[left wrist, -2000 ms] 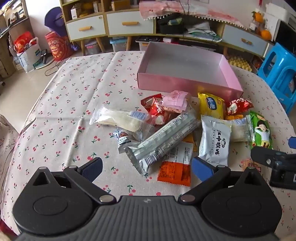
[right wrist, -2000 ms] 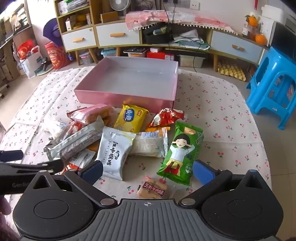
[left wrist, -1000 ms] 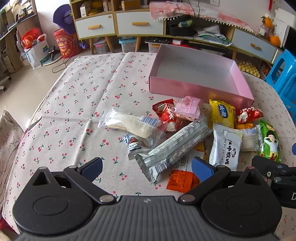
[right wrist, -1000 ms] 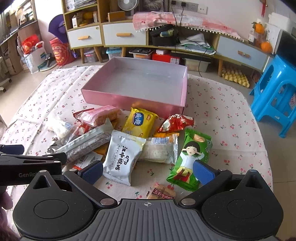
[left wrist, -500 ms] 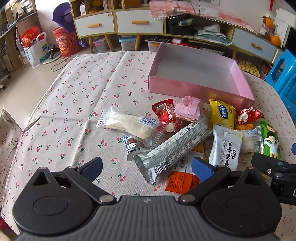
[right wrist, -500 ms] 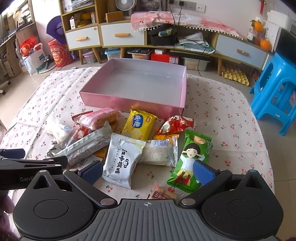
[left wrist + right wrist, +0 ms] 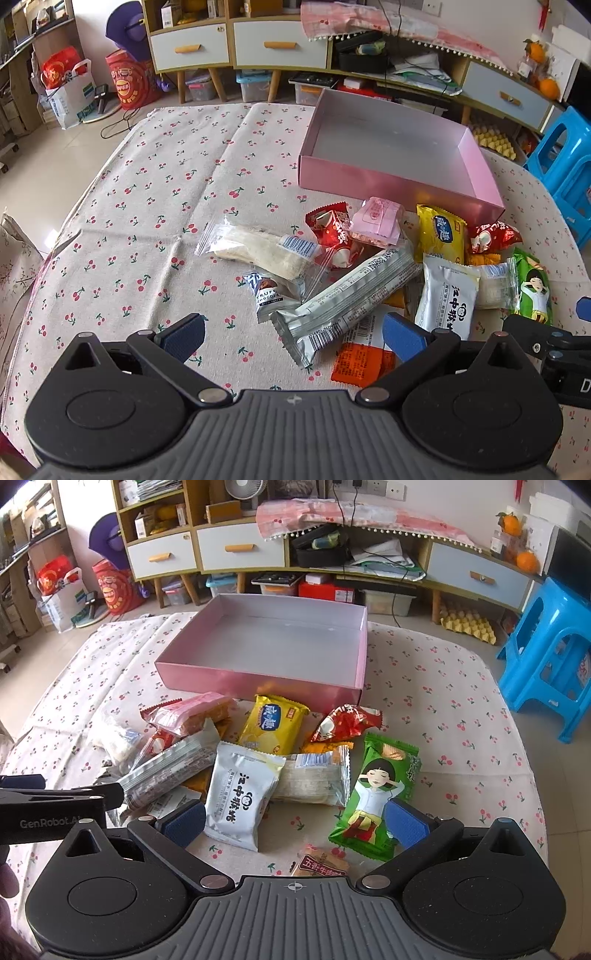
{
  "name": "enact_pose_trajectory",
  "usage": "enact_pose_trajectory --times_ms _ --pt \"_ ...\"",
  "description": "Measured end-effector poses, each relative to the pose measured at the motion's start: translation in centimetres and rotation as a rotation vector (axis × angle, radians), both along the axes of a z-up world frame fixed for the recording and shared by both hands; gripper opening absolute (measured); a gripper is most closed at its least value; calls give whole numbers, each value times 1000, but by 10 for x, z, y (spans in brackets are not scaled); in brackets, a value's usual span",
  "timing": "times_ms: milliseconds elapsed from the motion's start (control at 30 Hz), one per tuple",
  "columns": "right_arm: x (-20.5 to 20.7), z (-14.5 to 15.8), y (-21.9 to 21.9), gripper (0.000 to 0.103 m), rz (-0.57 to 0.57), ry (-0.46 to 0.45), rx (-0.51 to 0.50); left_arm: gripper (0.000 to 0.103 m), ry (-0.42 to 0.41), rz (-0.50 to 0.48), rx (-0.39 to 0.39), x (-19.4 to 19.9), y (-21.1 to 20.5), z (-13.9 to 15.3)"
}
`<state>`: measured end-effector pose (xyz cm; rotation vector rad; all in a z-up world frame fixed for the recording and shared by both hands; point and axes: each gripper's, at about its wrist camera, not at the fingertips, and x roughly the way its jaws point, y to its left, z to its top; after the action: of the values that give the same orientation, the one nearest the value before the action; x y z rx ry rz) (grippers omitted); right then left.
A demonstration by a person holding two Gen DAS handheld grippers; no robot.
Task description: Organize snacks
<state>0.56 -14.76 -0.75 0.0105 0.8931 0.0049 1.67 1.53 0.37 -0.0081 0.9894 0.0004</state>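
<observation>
Both claws are hovering over the near edge of a tabletop (image 7: 122, 206) covered in cherry-print cloth, each spread wide and gripping nothing. Left claw (image 7: 291, 334): a long silver wrapper (image 7: 351, 291) is lying diagonally just ahead, its near end sitting between the two blue fingertips (image 7: 183, 334); a small truffle chocolate pack (image 7: 266, 293) is touching its left side, and a clear packet of white wafer (image 7: 258, 249) is resting further ahead to the left. An orange sachet (image 7: 360, 363) is lying partly under the right fingertip. Right claw (image 7: 295, 821): a white pouch with black characters (image 7: 242, 794) is sitting just ahead-left, almost touching the left fingertip; a green packet with a cartoon girl (image 7: 378, 794) is lying ahead-right, its near corner beside the right fingertip. A small brown-labelled snack (image 7: 323, 864) is peeking out directly beneath the claw body. Beyond these, a yellow packet (image 7: 271, 722) and a red wrapper (image 7: 347, 722) are resting close to the front wall of the open pink box (image 7: 258, 681), which is standing well ahead of both claws with no snack inside. The left claw's black arm is showing at the left edge of the right view.
</observation>
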Motion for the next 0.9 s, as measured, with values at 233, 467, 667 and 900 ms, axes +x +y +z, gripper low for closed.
enact_pose_trajectory --times_ms 233,467,667,900 --pt "0 2 -4 103 -11 -7 1 103 -15 -2 3 0 1 2" --pt "1 3 -5 103 -16 -9 -4 103 -10 -7 7 1 2 1" --pt "1 3 -6 103 -19 -12 -9 103 -9 -19 10 0 0 1" --pt "2 1 -7 103 -31 7 -2 103 -61 -56 40 -4 -1 2"
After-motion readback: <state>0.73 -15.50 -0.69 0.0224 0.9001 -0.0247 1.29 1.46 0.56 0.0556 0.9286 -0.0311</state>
